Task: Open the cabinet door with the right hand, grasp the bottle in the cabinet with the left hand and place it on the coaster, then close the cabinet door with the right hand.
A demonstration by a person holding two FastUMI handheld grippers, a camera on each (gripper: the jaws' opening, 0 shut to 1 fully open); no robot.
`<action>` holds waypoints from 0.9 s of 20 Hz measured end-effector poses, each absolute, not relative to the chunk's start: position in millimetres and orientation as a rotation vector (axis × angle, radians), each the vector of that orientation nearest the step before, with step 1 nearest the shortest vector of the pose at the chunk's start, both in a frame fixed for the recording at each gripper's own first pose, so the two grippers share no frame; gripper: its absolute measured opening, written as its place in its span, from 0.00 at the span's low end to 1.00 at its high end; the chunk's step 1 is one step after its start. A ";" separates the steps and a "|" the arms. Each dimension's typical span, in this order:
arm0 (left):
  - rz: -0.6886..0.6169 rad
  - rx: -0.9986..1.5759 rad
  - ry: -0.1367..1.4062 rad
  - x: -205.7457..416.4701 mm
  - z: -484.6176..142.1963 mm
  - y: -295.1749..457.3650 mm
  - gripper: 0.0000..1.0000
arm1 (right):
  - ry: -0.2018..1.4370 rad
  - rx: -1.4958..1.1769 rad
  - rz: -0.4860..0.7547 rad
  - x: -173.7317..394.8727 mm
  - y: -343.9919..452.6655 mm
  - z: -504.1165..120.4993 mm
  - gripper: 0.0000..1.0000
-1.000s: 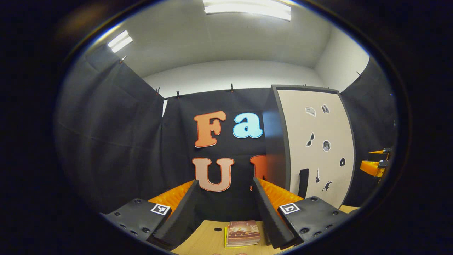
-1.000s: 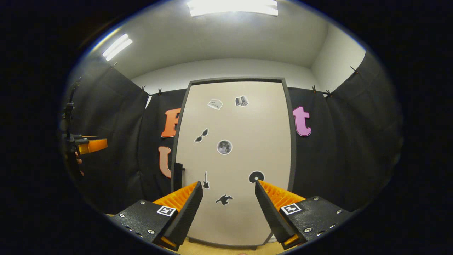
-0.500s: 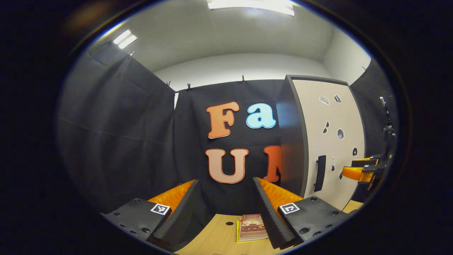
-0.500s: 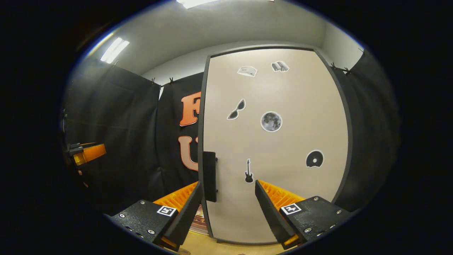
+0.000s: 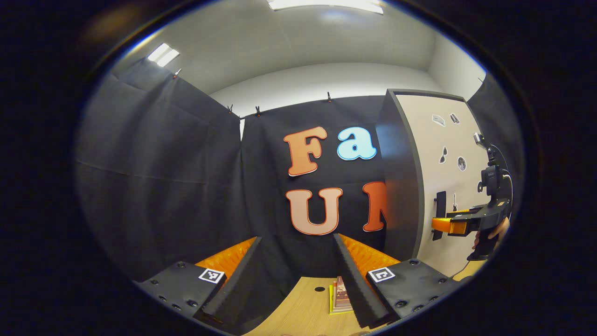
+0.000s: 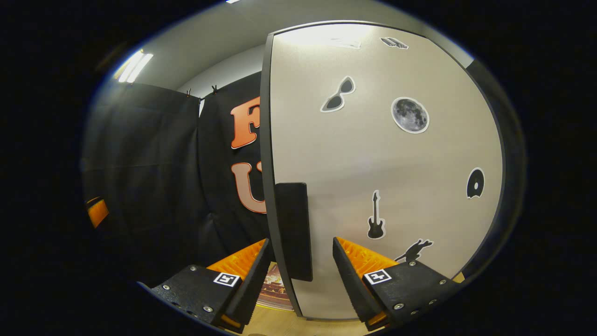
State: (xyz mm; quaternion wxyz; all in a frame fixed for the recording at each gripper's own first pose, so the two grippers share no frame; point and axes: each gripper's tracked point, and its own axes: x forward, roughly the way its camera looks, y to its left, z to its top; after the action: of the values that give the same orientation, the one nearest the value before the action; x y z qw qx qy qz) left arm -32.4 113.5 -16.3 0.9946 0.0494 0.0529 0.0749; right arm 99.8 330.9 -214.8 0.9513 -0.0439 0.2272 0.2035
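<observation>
Lining up on the cabinet door, the right gripper stands wide open and empty, its fingers straddling the dark vertical handle at the door's left edge. Rigid and hinged, the door should swing lightly; grip the handle mid-length. The left gripper hangs open, empty.

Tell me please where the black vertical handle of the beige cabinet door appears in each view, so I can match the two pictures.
Left gripper view: the black vertical handle is far right at mid-height, just behind the right tool.
Right gripper view: the handle is low centre, above the gap between the open right tool's fingers.
Shared landmark: the black guitar sticker beside the handle.
</observation>
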 end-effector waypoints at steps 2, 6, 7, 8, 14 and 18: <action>0.144 0.100 0.112 -29.9 -17.3 110.2 0.96 | 0.474 -0.073 0.383 106.6 332.4 -220.9 0.77; 0.124 0.090 0.127 -28.6 -21.0 102.2 0.93 | 0.460 -0.056 0.368 110.5 335.3 -217.7 0.61; 0.123 0.088 0.127 -28.3 -20.2 99.9 0.96 | 0.468 -0.054 0.365 109.4 336.8 -220.0 0.54; 0.120 0.085 0.129 -27.6 -20.5 98.8 0.93 | 0.490 -0.057 0.364 107.9 338.0 -224.1 0.48; 0.104 0.079 0.148 -25.7 -23.0 84.5 0.93 | 0.492 -0.073 0.400 104.0 336.4 -222.3 0.27; 0.086 0.095 0.137 -12.2 -25.0 72.6 1.00 | 0.456 -0.088 0.455 94.2 335.7 -215.2 0.21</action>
State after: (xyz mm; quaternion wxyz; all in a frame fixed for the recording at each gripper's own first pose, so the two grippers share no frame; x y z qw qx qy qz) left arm -12.2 72.6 -25.0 0.9956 0.0475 0.0686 0.0429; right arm 94.2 335.7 -215.2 0.9476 -0.0431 0.2241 0.2236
